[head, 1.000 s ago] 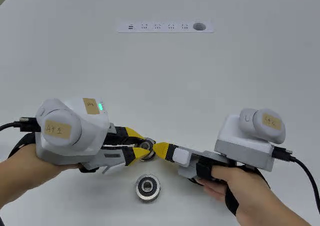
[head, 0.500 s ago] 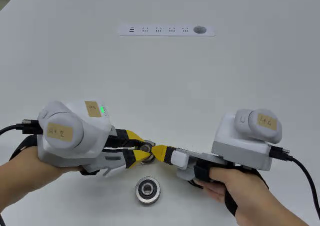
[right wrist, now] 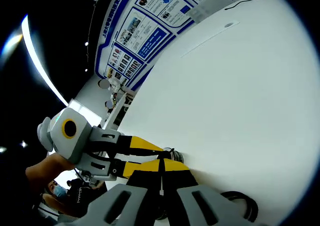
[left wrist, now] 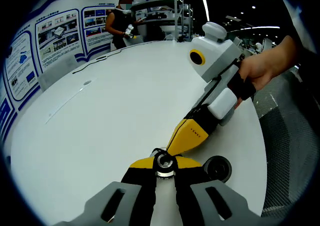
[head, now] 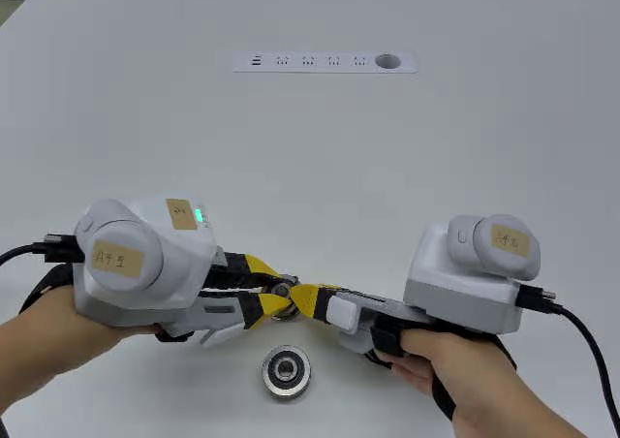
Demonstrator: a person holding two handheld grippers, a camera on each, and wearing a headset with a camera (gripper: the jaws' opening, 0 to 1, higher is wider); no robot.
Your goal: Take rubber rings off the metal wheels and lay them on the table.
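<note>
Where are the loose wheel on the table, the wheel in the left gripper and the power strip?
loose wheel [head: 286, 368], head view, its hub.
held wheel [left wrist: 164, 162], left gripper view, its hub.
power strip [head: 325, 62], head view, its middle.

Small metal wheel [left wrist: 164, 164] clamped between tips of left gripper [head: 274, 296], held off table [head: 320, 167], shiny hub in the open between tips. Thin black rubber ring [left wrist: 156, 150] looped at far rim, seemingly part lifted. Second wheel [head: 286, 370] flat on table just below, dark band round silver hub.
</note>
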